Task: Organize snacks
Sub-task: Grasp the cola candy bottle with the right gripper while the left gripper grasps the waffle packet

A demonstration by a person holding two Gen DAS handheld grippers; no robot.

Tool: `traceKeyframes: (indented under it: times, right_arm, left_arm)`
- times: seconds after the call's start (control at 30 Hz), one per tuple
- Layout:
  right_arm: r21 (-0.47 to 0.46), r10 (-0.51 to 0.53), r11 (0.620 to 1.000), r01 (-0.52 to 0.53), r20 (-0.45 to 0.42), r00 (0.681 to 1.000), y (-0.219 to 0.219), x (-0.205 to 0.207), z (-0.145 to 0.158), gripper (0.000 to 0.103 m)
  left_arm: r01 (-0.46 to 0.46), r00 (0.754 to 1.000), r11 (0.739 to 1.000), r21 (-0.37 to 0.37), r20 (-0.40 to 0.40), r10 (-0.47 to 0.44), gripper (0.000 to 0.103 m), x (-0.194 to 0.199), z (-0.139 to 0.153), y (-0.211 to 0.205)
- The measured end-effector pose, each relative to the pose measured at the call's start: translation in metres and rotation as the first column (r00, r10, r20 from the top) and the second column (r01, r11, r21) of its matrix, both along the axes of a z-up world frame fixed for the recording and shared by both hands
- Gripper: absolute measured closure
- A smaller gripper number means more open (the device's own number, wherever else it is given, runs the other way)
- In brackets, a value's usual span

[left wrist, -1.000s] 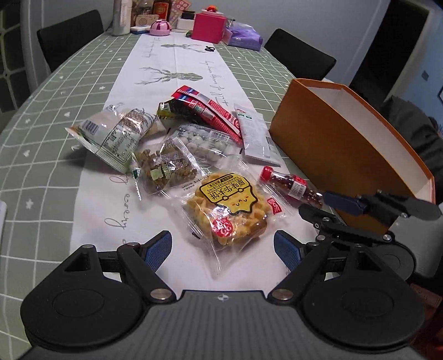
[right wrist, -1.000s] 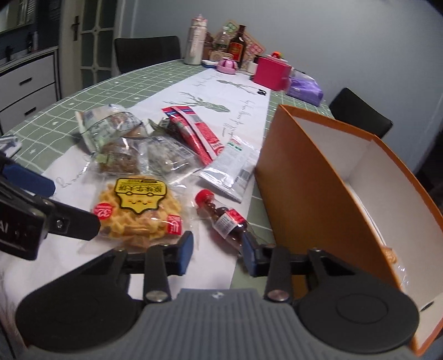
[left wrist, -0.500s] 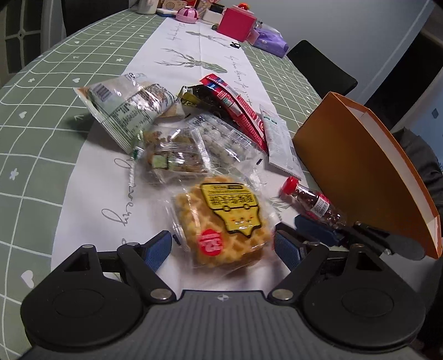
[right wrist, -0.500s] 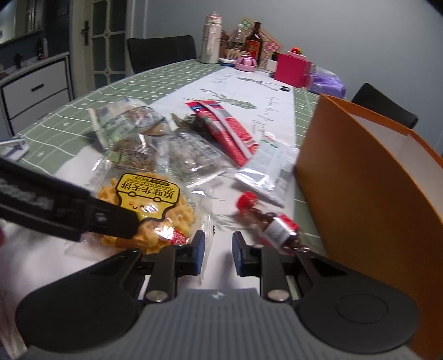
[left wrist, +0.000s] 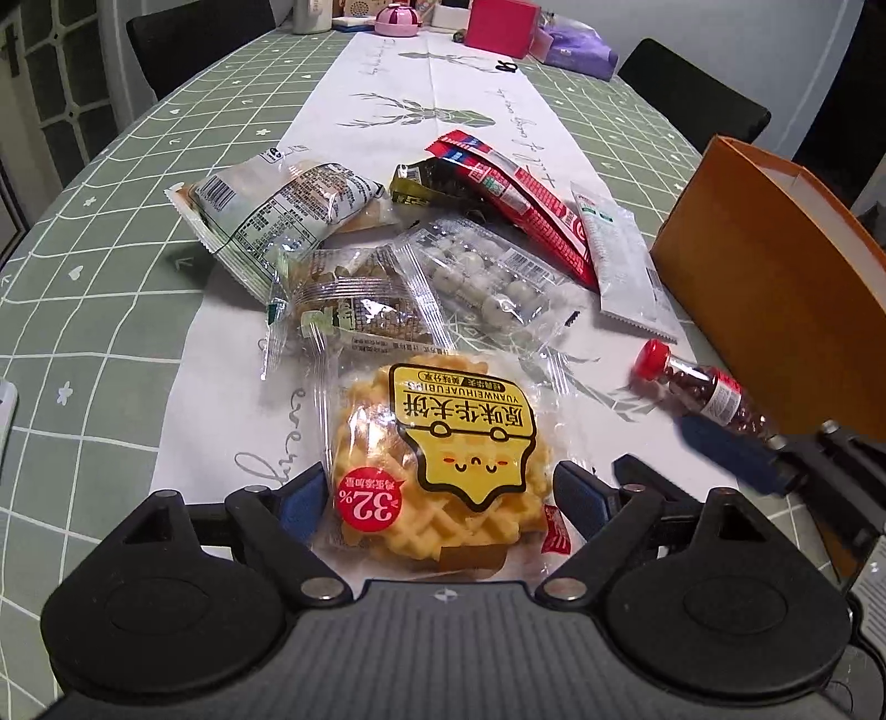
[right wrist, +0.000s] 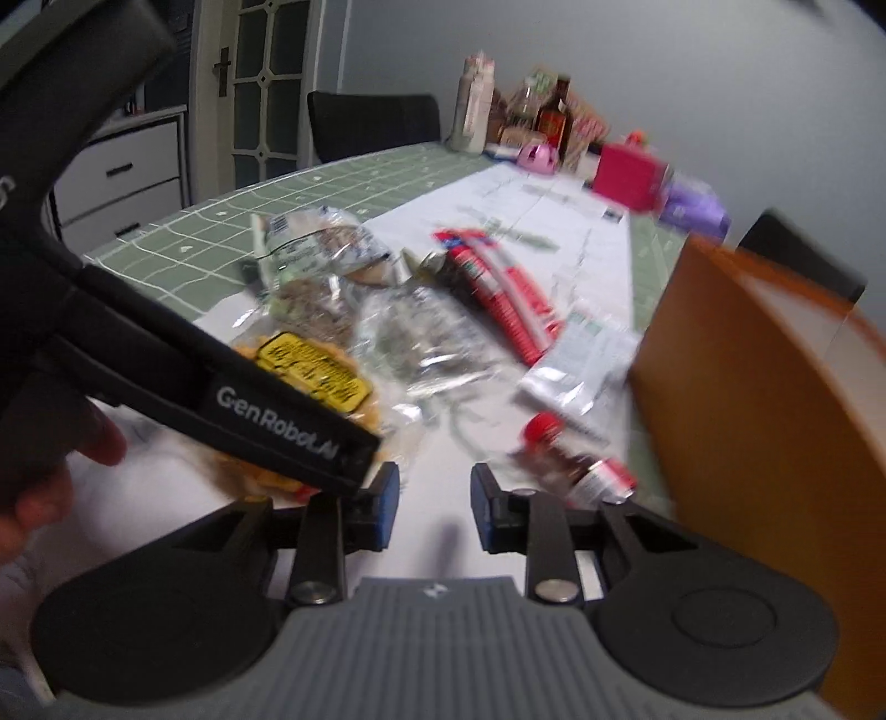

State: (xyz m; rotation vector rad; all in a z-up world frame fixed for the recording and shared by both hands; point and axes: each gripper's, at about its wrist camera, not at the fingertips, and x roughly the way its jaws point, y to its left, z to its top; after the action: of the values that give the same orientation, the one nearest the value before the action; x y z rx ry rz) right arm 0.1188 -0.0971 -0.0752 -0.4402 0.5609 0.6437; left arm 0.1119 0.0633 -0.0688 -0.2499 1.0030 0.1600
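A waffle packet with a yellow label lies on the white runner between the open fingers of my left gripper; the pads stand at its two sides, and I cannot tell if they touch it. A small red-capped bottle lies to its right, beside the orange box. My right gripper is open and empty, just left of the bottle, which lies outside its right finger. The left gripper's black arm crosses the right wrist view, which is blurred.
More snack packets lie behind the waffle: a green-white bag, a nut packet, a packet of white balls, red sticks and a white sachet. Bottles and a pink box stand at the far end.
My left gripper has moved forward so the waffle packet now sits between its fingers. My right gripper has opened a little and shifted left of the bottle.
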Motion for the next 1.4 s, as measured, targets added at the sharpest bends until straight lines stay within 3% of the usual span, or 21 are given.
traceKeyframes:
  times: [0.13,0.23,0.4,0.6,0.7,0.83,1.07,1.2,1.3,1.4]
  right_arm:
    - [-0.099,-0.011,0.995,0.027,0.158,0.987,-0.005,0.006,-0.006,0.065]
    - [-0.095,-0.043,0.994,0.059,0.159,0.986,-0.013,0.017,-0.008,0.055]
    - [-0.073,-0.094,0.992,0.105,0.137,0.986,-0.021,0.029,-0.011,0.05]
    - [-0.073,-0.133,0.987,0.143,0.132,0.982,-0.023,0.031,-0.019,0.052]
    - [-0.067,-0.141,0.987,0.149,0.12,0.983,-0.023,0.033,-0.021,0.066]
    - [-0.077,-0.125,0.988,0.135,0.119,0.985,-0.021,0.025,-0.021,0.066]
    - [-0.042,-0.046,0.998,0.047,0.031,0.998,-0.013,-0.001,-0.011,0.067]
    - [0.029,-0.055,0.998,0.058,-0.093,0.994,-0.021,0.001,-0.003,0.067]
    - [0.086,-0.067,0.993,0.086,-0.209,0.976,-0.031,0.008,0.002,0.067]
    - [0.09,-0.09,0.987,0.129,-0.352,0.932,-0.039,0.017,-0.001,0.067]
  left_arm:
    - [0.014,1.0,1.0,0.009,-0.004,-0.014,0.0,0.001,-0.001,0.0]
    - [0.026,1.0,1.0,0.01,-0.004,-0.026,0.0,0.001,-0.002,-0.001]
    - [0.062,0.998,0.998,0.029,0.004,-0.062,0.0,-0.002,-0.003,-0.002]
    - [0.101,0.995,0.994,0.051,0.019,-0.102,0.0,-0.006,-0.004,-0.005]
    - [0.134,0.99,0.988,0.082,0.026,-0.136,0.0,-0.008,-0.006,-0.009]
    - [0.159,0.986,0.981,0.109,0.032,-0.163,0.0,-0.011,-0.007,-0.013]
    - [0.179,0.982,0.98,0.091,0.048,-0.184,0.004,-0.017,-0.004,-0.007]
    - [0.211,0.974,0.974,0.076,0.063,-0.216,0.007,-0.022,-0.003,-0.002]
    - [0.273,0.959,0.959,0.082,0.059,-0.278,0.007,-0.025,-0.003,-0.001]
    - [0.369,0.928,0.925,0.089,0.015,-0.372,0.004,-0.026,-0.002,-0.003]
